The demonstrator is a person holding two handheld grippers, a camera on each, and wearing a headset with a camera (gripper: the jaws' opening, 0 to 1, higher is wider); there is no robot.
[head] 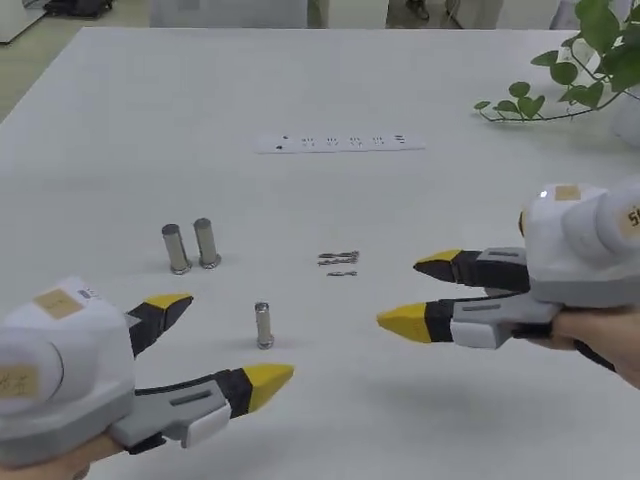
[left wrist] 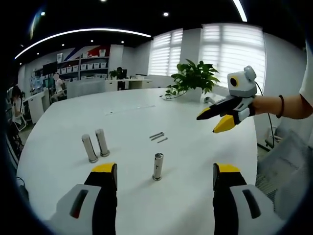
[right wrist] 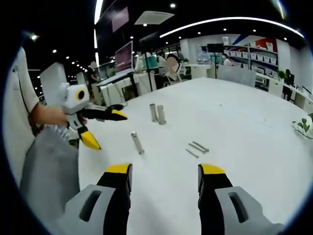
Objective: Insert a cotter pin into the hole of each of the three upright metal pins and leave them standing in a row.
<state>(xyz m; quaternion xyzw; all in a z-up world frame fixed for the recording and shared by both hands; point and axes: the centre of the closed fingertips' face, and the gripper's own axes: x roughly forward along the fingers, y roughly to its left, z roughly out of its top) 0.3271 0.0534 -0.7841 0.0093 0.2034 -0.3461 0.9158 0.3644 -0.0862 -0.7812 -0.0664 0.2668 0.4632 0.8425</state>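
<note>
Metal cotter pins (head: pixel 339 261), seemingly three, lie bunched; left gripper (head: pixel 235 337) and right gripper (head: pixel 402 292) gape wide, empty. A clumsy pinch could scatter them or topple the lone upright pin (head: pixel 263 326).

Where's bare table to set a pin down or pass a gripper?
Bare: the band between the printed strip and the cotter pins; also the far left, beyond the paired pins. Crowded: around the lone pin, between left gripper and right gripper.
</note>
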